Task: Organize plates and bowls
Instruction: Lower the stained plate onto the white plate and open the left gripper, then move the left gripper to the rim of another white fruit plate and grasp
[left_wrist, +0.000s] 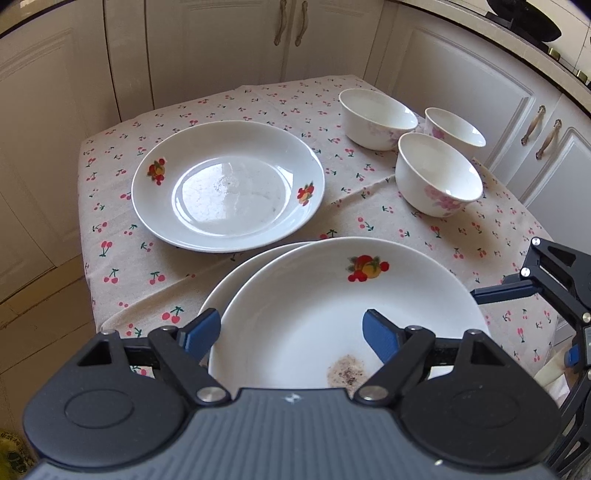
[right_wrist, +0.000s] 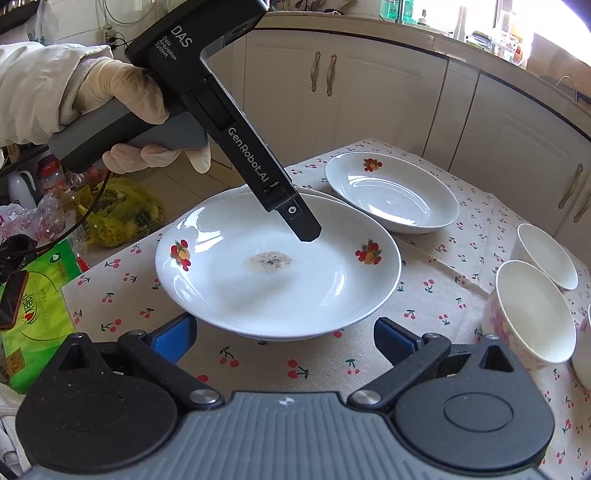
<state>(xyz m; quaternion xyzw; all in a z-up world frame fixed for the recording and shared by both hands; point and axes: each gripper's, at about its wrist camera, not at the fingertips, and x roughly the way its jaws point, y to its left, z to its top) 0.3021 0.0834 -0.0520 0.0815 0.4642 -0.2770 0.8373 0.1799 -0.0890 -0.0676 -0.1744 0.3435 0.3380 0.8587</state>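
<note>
Inspection of the table (left_wrist: 221, 99), covered in a cherry-print cloth (left_wrist: 369, 214), yields three plates and three bowls in the left wrist view. Furthest left stands a single clean plate (left_wrist: 228, 185), white with two fruit motifs on its rim, alone on the cloth and apart from the rest. In front of it, at the near edge, lies a stack of two plates: the lower plate (left_wrist: 236, 273) shows only as a crescent of rim, and the soiled plate (left_wrist: 347, 314) on top carries a brown speckled stain (left_wrist: 346, 371) in its well. The left gripper (left_wrist: 291, 334) straddles the near rim of this top plate, one blue pad outside the rim and the other over the well; the jaws stand partly apart and neither pad can be confirmed pressing on the china. To the right, three bowls (left_wrist: 439, 173), white with pink flowers, sit clustered upright near the far right corner, just beside one another. The right gripper (right_wrist: 284, 338) hovers over bare cloth short of the stack, jaws wide apart and holding nothing. In the right wrist view a gloved hand (right_wrist: 122, 96) grasps the handle of the left gripper, whose tip is over the soiled plate. White cabinets (left_wrist: 207, 44) back the scene.
</note>
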